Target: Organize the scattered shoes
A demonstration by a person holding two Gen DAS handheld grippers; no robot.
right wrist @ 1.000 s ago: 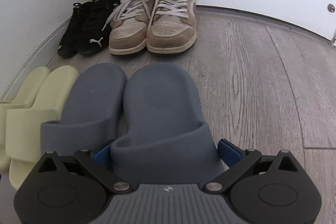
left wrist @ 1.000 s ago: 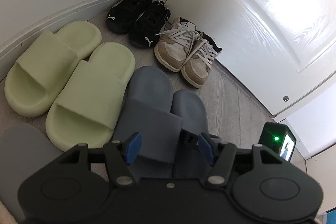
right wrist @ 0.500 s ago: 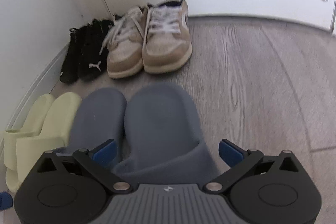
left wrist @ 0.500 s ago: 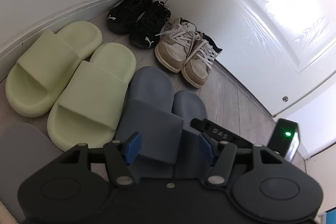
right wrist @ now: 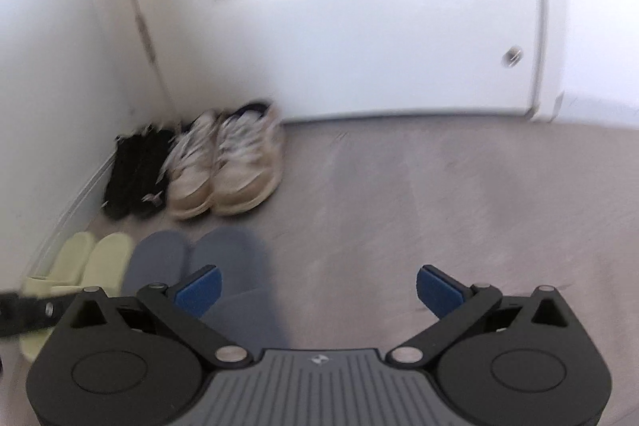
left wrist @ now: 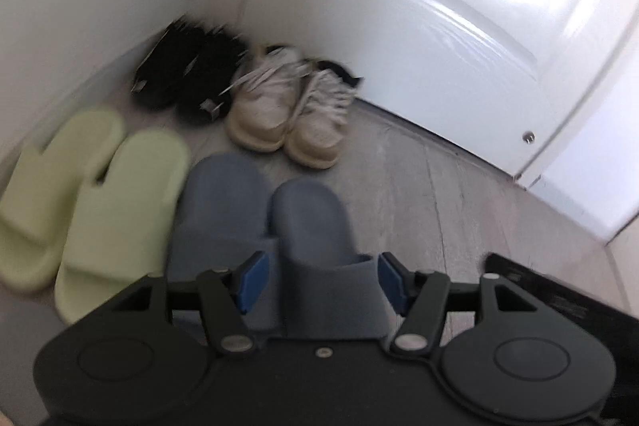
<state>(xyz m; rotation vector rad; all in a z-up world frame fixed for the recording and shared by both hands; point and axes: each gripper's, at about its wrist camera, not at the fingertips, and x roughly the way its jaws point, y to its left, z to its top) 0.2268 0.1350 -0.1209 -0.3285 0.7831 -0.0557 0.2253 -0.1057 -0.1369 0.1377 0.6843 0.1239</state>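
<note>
Pairs of shoes lie side by side on the floor near the wall corner: black sneakers [left wrist: 187, 70], beige sneakers [left wrist: 287, 118], green slides [left wrist: 92, 194] and grey-blue slides [left wrist: 275, 226]. My left gripper [left wrist: 317, 282] is open and hovers over the right grey-blue slide, its blue pads either side of the strap, holding nothing. My right gripper [right wrist: 317, 286] is wide open and empty, raised above the floor to the right of the grey-blue slides [right wrist: 191, 266]. The black sneakers [right wrist: 135, 174], beige sneakers [right wrist: 223, 170] and green slides [right wrist: 88, 262] also show in the right wrist view.
A white door [left wrist: 419, 6] stands behind the sneakers, with a white wall and baseboard [right wrist: 76, 202] on the left. Grey wood floor [right wrist: 419, 194] stretches to the right. The right gripper's body [left wrist: 559, 298] shows at the lower right of the left wrist view.
My right gripper has let go of the right grey-blue slide, opened wider and pulled back and up. My left gripper has shifted right over that slide. Both views are blurred by motion.
</note>
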